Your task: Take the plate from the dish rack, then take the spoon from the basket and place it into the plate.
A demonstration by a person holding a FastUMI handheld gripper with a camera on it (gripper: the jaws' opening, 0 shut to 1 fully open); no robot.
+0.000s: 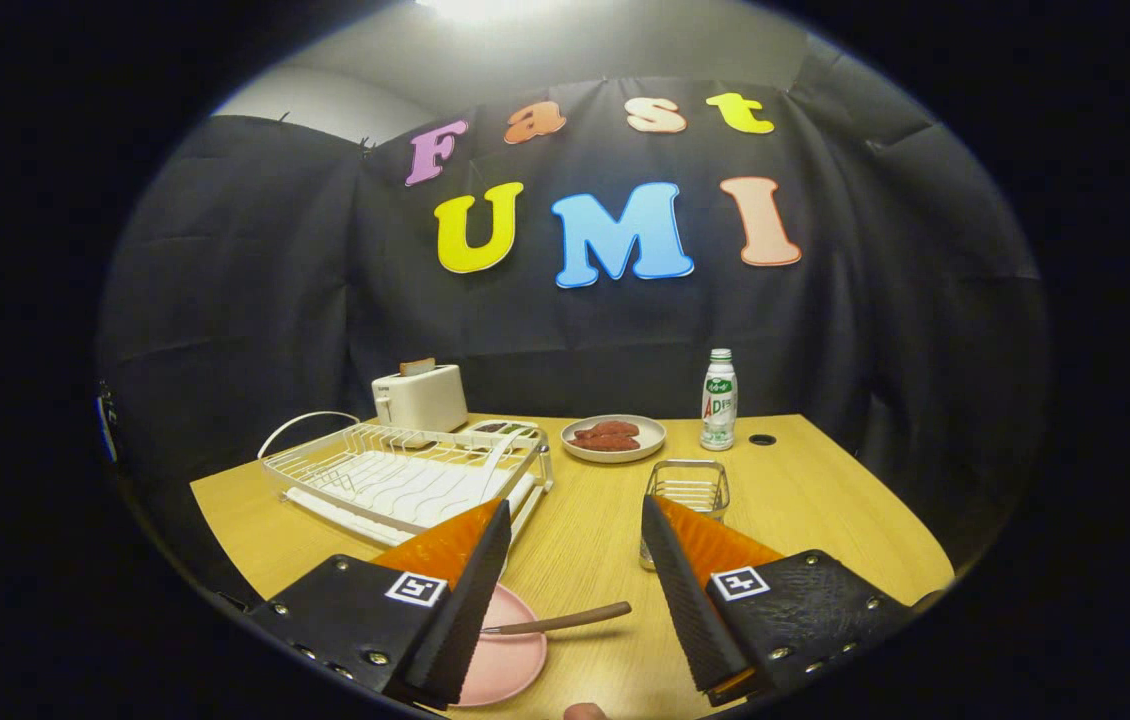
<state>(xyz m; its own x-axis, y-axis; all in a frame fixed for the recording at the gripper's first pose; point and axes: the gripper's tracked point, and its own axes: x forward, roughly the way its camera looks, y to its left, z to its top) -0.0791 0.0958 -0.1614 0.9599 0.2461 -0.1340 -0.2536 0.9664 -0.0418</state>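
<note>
**Operator:** Wooden table point(585, 540), black cloth wall behind. Status: my gripper point(575, 590) sits low over the near edge, fingers spread wide apart, nothing held between them.

**Checker:** Locate the task items.

**Operator:** Pink plate point(510, 655) lies flat on the table, partly under my left finger. Spoon point(555, 622) rests with its bowl end on the plate and its brown handle running out across the bare wood between the fingers. Dish rack point(395, 480) stands beyond the left finger and carries no plate. Wire basket point(690, 490) stands just beyond the right finger tip; I cannot tell whether anything remains inside.

**Checker:** Which step is in hand?

**Operator:** Judged from the layout: the last one, release. Plate is out of the rack, spoon is on the plate. I rate the task as essentially complete.

**Checker:** Requirement for the next move?

**Operator:** Retreat straight up and back, fingers kept apart. Caution: the left finger overlaps the plate rim, and the spoon handle overhangs the rim. A sideways sweep could tip the spoon off.

**Checker:** Pose?

**Operator:** Gripper points forward and slightly downward, both fingers level with each other, no roll visible. A fingertip point(585, 711) of my hand shows at the near edge below the fingers.

**Checker:** Other items?

**Operator:** Toaster point(420, 397), a dish of reddish food point(613, 437) and a bottle point(719, 399) stand at the far side, well apart from the work area.
</note>
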